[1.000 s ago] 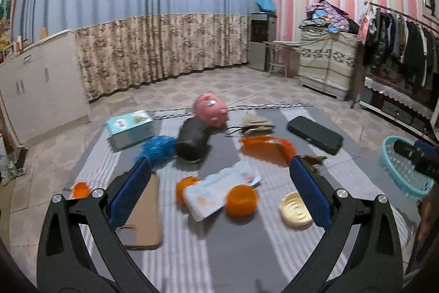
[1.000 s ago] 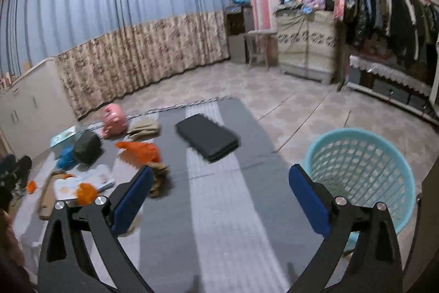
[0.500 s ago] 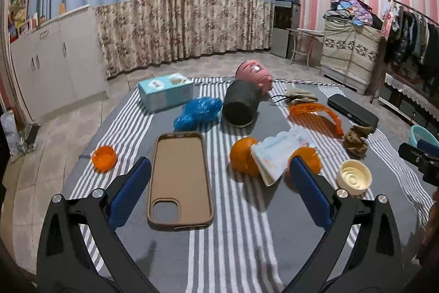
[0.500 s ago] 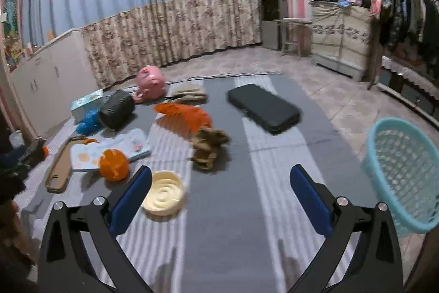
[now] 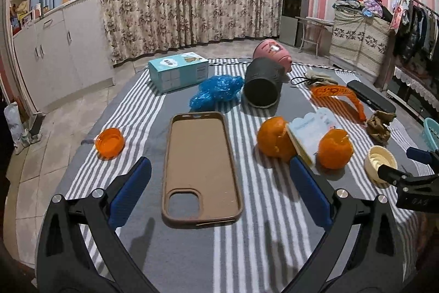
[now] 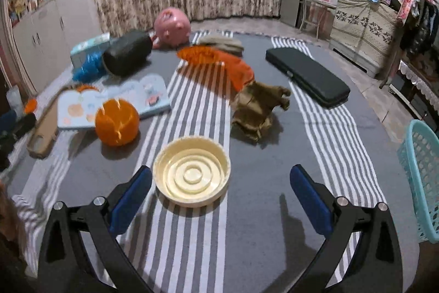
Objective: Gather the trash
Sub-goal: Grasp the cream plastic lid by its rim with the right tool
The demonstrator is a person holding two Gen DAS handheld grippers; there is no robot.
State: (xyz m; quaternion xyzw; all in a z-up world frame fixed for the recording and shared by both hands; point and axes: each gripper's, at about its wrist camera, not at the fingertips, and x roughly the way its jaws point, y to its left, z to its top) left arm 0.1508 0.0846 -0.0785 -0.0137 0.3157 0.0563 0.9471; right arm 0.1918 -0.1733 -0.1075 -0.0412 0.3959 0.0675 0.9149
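My left gripper (image 5: 219, 194) hangs open low over a brown phone case (image 5: 201, 169) on the striped mat. Two orange peel shells (image 5: 273, 137) (image 5: 334, 148) flank a light blue booklet (image 5: 312, 132); an orange lid (image 5: 109, 142) lies to the left, a crumpled blue bag (image 5: 216, 92) farther back. My right gripper (image 6: 219, 197) is open too, just behind a cream round lid (image 6: 192, 173), with nothing between its fingers. A crumpled brown paper wad (image 6: 258, 106) and an orange peel shell (image 6: 116, 121) lie beyond it. The teal basket (image 6: 422, 177) stands at the right edge.
On the mat (image 6: 274, 155) also lie a black cylinder (image 5: 262, 85), a pink piggy bank (image 6: 171, 26), a teal box (image 5: 178, 70), an orange mesh bag (image 6: 216, 59), a black flat case (image 6: 307, 78) and a folded cloth (image 6: 222, 43). Cabinets (image 5: 55, 54) stand left, a clothes rack right.
Both grippers have swung left and dropped closer to the mat. The phone case now lies between my left fingers, and the cream lid has come right up to my right gripper.
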